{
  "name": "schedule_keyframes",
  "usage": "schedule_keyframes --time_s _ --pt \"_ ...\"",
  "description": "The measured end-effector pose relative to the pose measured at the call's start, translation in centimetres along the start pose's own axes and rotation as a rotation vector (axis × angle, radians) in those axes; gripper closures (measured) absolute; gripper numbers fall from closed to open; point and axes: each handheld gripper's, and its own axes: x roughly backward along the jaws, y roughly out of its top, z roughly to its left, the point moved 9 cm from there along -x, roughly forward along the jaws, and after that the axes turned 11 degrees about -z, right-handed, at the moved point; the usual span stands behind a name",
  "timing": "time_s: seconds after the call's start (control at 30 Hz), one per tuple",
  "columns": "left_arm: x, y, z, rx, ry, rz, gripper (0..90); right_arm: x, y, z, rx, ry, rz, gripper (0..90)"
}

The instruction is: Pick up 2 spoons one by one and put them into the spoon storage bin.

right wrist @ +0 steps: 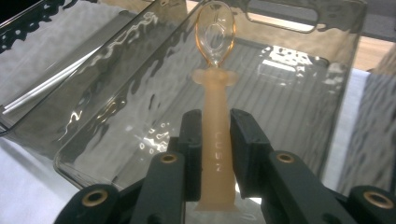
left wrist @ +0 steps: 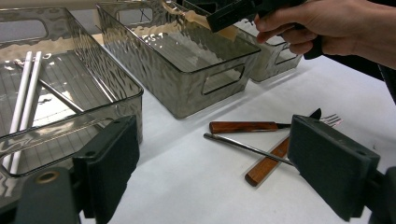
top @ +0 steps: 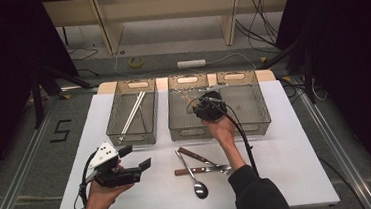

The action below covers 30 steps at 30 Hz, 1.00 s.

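R gripper (right wrist: 215, 140) is clamped on the stem of a pale translucent orange plastic spoon (right wrist: 215, 93), pads pressing both sides, bowl pointing away from the jaws. Spoon hangs over the middle smoked-clear plastic bin (right wrist: 299, 60), above its ribbed floor, not touching it as far as can be told. In the high view the R gripper (top: 209, 107) sits over that middle bin (top: 180, 130), w/ the person's right hand (top: 221, 129) behind it and a black cable trailing back along the sleeve.

L gripper (left wrist: 215, 163) has jaws wide apart, nothing between them; in the high view it (top: 128, 161) is held low over the white table (top: 289, 171), front left, well apart from the R one.

Left smoked-clear bin (top: 112, 123) holds a pair of white chopsticks (top: 133, 114). Third bin (top: 261, 108) stands touching the middle one on its right.

On the table just in front of the middle bin: a metal spoon (top: 195, 180), a wooden-handled knife (top: 192, 155) & a wooden-handled fork (top: 199, 170), lying crossed over each other.
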Motion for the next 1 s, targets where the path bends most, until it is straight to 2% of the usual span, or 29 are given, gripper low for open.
schedule_keyframes --time_s 0.2,0.27,0.37,0.43,0.6,0.83,0.93,1.0 --pt "0.1 0.0 0.0 0.0 -0.002 0.0 16.3 -0.6 -0.1 0.8 -0.009 0.021 0.001 75.2" --pt "0.1 0.0 0.1 0.002 -0.002 0.0 16.3 -0.7 -0.4 1.0 -0.014 0.025 0.018 73.9" --pt "0.1 0.0 0.1 0.004 -0.001 -0.004 16.3 -0.5 -0.2 1.2 -0.032 0.051 0.01 61.5" --pt "0.1 0.0 0.1 0.005 0.001 -0.004 16.3 0.0 0.1 1.4 -0.041 0.067 0.002 58.1" --pt "0.1 0.0 0.2 0.013 0.004 -0.005 16.3 2.2 0.0 2.2 0.008 0.101 -0.003 48.6" --pt "0.0 0.0 0.1 0.007 0.006 -0.001 16.0 5.3 -1.3 3.8 0.034 0.15 -0.013 39.3" --pt "0.0 0.0 0.1 0.01 0.007 -0.003 15.9 6.3 -2.1 4.4 0.041 0.166 -0.016 38.6" --pt "0.0 0.0 0.2 0.011 0.007 -0.004 15.9 7.0 -3.0 5.0 0.062 0.181 -0.013 39.1"
